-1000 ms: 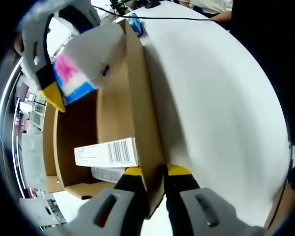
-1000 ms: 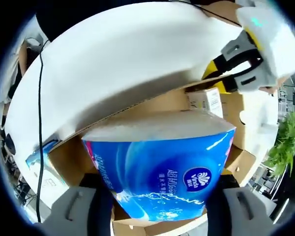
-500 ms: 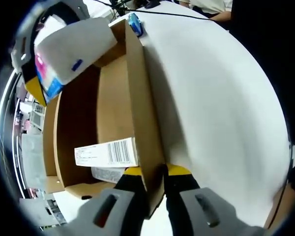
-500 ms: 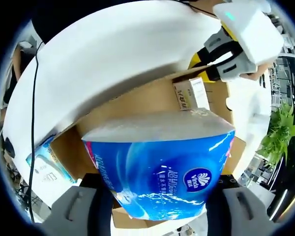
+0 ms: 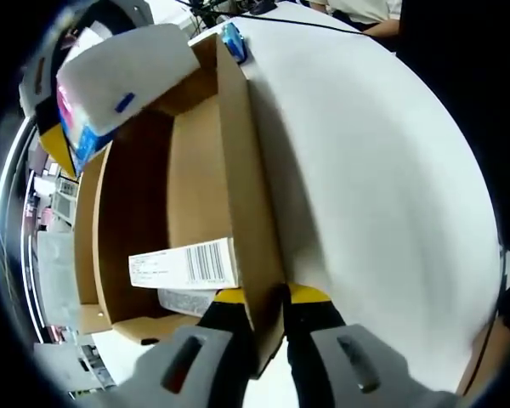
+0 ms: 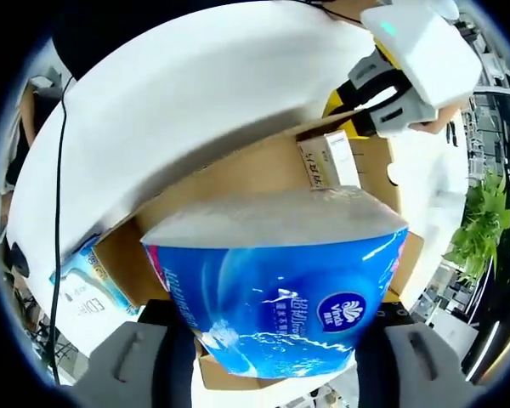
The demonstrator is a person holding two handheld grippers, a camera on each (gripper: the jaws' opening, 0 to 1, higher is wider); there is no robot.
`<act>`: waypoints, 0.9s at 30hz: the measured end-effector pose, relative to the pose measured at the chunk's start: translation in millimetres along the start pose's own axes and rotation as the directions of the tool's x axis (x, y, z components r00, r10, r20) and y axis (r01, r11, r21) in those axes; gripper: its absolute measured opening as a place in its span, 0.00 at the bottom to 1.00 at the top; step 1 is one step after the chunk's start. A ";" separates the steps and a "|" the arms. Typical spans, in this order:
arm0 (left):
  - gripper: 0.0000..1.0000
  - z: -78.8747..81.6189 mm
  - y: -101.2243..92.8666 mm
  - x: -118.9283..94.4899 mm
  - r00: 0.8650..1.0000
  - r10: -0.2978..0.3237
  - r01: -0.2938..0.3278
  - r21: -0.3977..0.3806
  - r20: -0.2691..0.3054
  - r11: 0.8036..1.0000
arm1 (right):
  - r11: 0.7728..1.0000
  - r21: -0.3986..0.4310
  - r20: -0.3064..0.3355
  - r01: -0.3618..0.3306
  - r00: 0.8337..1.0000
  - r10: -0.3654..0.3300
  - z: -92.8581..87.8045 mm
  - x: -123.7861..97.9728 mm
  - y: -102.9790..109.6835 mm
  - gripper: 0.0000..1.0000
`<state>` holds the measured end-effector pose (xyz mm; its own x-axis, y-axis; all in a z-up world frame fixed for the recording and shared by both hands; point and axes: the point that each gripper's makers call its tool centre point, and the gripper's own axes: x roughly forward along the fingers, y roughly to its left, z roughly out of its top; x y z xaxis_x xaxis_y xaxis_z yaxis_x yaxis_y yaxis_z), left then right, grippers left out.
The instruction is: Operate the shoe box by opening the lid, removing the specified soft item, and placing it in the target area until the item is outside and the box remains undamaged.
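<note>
Tissue pack, blue soft wrap, sits clamped between the right gripper jaws, lifted above the open shoe box. Left gripper jaws are pinched narrow on the box's side wall, steadying it. Best to carry the pack clear of the rim and keep squeeze gentle. White table underneath; black cable, potted plant at the edge.

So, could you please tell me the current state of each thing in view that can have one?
Shoe box: open, its wall pinched by the left tool.
Tissue pack: held in the air above the box.
Left tool: shut on the box wall.
Right tool: shut on the tissue pack.
Barcode label: stuck inside the box.
</note>
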<state>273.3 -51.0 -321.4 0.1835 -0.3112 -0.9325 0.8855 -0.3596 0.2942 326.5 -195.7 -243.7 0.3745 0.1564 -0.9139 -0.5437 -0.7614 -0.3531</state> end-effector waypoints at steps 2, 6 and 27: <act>0.11 -0.1 -0.1 0.0 1.000 0.000 0.000 0.000 0.000 1.000 | 1.000 0.007 -0.004 0.004 1.000 -0.004 -0.7 -1.8 0.1 0.77; 0.11 -0.3 -0.2 0.0 1.000 0.000 0.000 -0.001 -0.001 1.000 | 1.000 0.019 -0.013 0.005 1.000 -0.004 -2.8 -4.8 2.3 0.77; 0.11 -0.4 -0.9 0.0 1.000 0.001 -0.001 0.000 -0.003 1.000 | 0.997 0.069 -0.050 0.046 0.998 -0.043 -9.2 -29.9 10.0 0.75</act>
<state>272.6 -50.4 -321.8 0.1854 -0.3089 -0.9328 0.8855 -0.3590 0.2949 316.8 -213.8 -218.1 0.4347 0.1572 -0.8868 -0.5763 -0.7081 -0.4080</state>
